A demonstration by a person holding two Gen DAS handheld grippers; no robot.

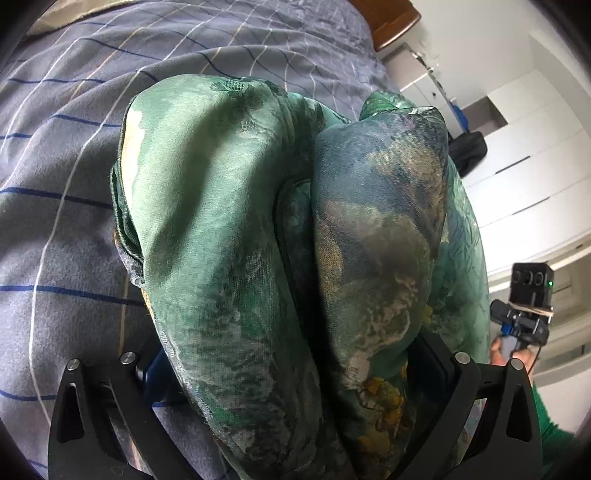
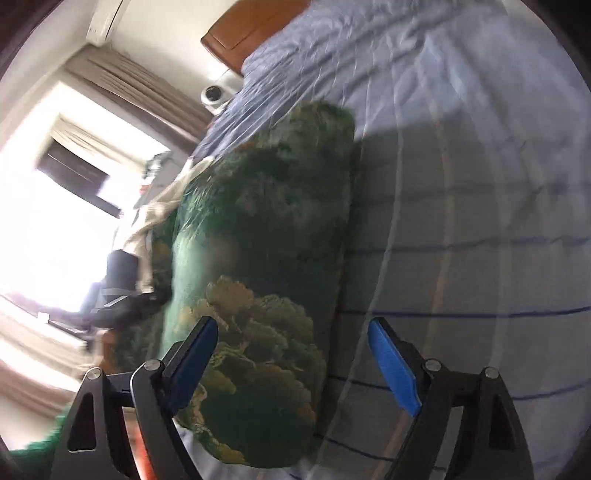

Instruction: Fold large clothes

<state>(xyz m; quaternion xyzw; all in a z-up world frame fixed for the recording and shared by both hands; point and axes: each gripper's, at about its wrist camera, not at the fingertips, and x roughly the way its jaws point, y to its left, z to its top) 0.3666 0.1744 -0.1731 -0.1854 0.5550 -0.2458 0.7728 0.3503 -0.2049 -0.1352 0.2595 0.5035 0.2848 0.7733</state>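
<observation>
Green garment (image 1: 258, 221) drapes over the left fingers (image 1: 155, 369), grip hidden; right fingers (image 2: 395, 365) gape wide beside it.

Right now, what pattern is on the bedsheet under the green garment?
The bedsheet is grey-blue with a check of dark blue and white lines, clearest in the left wrist view.

- A bed covered with a grey-blue checked sheet (image 1: 74, 155) with thin dark blue, white and tan lines carries everything; the cloth shows soft wrinkles.
- A brown wooden headboard (image 2: 243, 33) stands at the far end of the bed.
- A folded bundle of thin green garment with printed tree and cloud pattern (image 2: 266, 266) lies directly on the sheet, long and rounded, in several layers.
- A pale beige cloth (image 2: 162, 210) lies just beside the bundle at the bed's edge.
</observation>
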